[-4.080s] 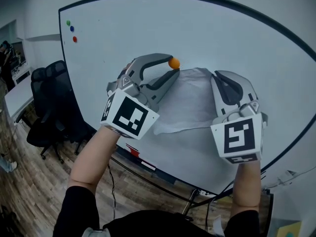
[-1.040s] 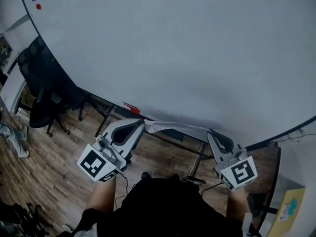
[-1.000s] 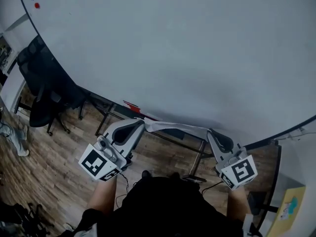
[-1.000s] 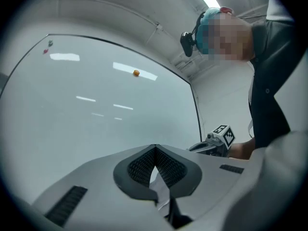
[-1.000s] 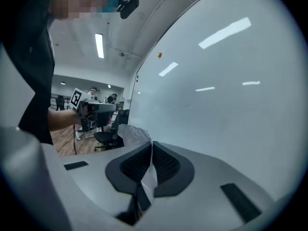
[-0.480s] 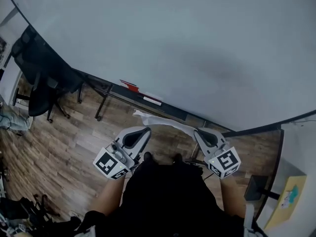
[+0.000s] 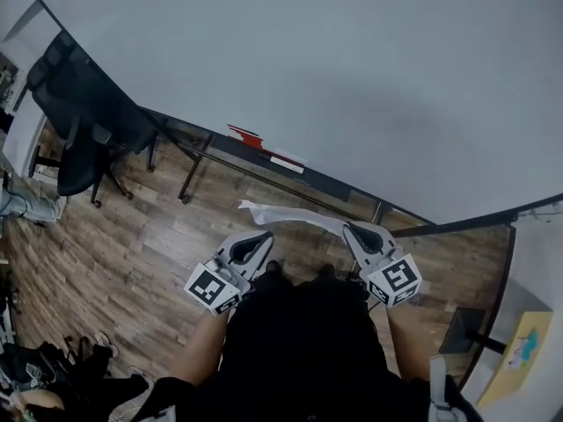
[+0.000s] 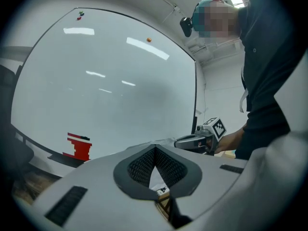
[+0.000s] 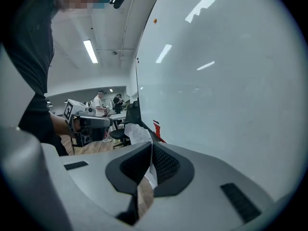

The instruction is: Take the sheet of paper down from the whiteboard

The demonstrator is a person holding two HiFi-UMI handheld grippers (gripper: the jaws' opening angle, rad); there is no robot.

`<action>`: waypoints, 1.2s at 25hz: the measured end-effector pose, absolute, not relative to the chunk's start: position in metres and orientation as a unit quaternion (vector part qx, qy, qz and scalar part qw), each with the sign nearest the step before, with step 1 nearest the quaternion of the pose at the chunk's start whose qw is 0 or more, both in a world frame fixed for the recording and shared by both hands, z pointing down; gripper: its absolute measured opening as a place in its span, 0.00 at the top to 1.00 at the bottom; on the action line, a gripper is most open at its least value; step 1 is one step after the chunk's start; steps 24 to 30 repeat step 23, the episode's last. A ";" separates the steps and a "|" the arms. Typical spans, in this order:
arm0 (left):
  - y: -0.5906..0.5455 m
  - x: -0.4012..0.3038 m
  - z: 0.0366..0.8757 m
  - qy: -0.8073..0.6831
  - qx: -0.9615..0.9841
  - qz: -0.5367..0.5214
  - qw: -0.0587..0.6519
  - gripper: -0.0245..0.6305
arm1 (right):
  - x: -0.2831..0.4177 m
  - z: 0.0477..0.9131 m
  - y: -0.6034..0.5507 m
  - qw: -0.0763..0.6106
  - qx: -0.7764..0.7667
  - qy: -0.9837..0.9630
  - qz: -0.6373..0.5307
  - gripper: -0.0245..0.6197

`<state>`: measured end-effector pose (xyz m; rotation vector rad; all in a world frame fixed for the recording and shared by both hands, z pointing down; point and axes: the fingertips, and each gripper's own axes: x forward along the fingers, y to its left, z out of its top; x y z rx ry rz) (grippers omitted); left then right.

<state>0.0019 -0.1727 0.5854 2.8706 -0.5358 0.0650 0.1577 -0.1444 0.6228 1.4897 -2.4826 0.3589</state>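
White crinkled sheet (image 7: 290,215) clamped by left tool (image 7: 263,235), right tool (image 7: 348,228); whiteboard (image 7: 352,77) glossy.

Black office chair (image 7: 84,139) at upper left, on a wood-plank floor (image 7: 132,253); small red object (image 7: 246,135) to its right; yellow item (image 7: 521,352) at lower right edge.

The left claw (image 7: 260,235) and the right claw (image 7: 350,229) are held low in front of the person's body, side by side but apart. Both point forward, and the tips lean a little toward each other. The jaws of each claw are pressed together on an edge of the sheet of paper (image 7: 295,216). The left forearm (image 7: 207,345) and the right forearm (image 7: 403,337) are bare and stay close to the torso.
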 end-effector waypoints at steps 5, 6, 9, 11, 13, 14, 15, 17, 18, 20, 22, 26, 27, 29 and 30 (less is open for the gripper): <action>-0.170 -0.010 0.583 -0.167 0.983 0.023 0.071 0.95 | 0.153 0.619 -0.154 0.092 0.525 -0.839 0.108 0.93; -0.171 -0.013 0.581 -0.164 0.984 0.020 0.060 0.95 | 0.152 0.618 -0.156 0.090 0.530 -0.837 0.104 0.93; -0.175 -0.022 0.581 -0.151 0.987 0.017 0.053 0.95 | 0.147 0.620 -0.162 0.087 0.550 -0.824 0.103 0.93; -0.182 -0.030 0.580 -0.147 0.988 0.006 0.055 0.95 | 0.141 0.623 -0.165 0.089 0.561 -0.816 0.104 0.93; -0.190 -0.040 0.580 -0.151 0.987 0.008 0.053 0.95 | 0.134 0.625 -0.170 0.097 0.568 -0.811 0.101 0.93; -0.194 -0.044 0.579 -0.150 0.987 0.009 0.052 0.95 | 0.131 0.626 -0.172 0.100 0.572 -0.808 0.100 0.93; -0.195 -0.047 0.579 -0.147 0.988 0.009 0.052 0.95 | 0.129 0.627 -0.173 0.103 0.576 -0.805 0.100 0.93; -0.196 -0.051 0.581 -0.134 0.989 0.010 0.055 0.95 | 0.126 0.627 -0.174 0.107 0.585 -0.797 0.103 0.93; -0.194 -0.053 0.582 -0.127 0.990 0.006 0.058 0.95 | 0.125 0.626 -0.174 0.110 0.588 -0.795 0.103 0.93; -0.191 -0.056 0.585 -0.113 0.991 0.000 0.070 0.95 | 0.122 0.626 -0.174 0.116 0.592 -0.790 0.105 0.93; -0.190 -0.059 0.589 -0.100 0.992 0.001 0.081 0.95 | 0.119 0.625 -0.177 0.119 0.596 -0.787 0.108 0.93; -0.190 -0.061 0.592 -0.094 0.992 0.003 0.086 0.95 | 0.118 0.625 -0.178 0.120 0.598 -0.785 0.108 0.93; -0.190 -0.061 0.592 -0.094 0.992 0.003 0.086 0.95 | 0.118 0.625 -0.178 0.120 0.598 -0.785 0.108 0.93; -0.190 -0.061 0.592 -0.094 0.992 0.003 0.086 0.95 | 0.118 0.625 -0.178 0.120 0.598 -0.785 0.108 0.93; -0.190 -0.061 0.592 -0.094 0.992 0.003 0.086 0.95 | 0.118 0.625 -0.178 0.120 0.598 -0.785 0.108 0.93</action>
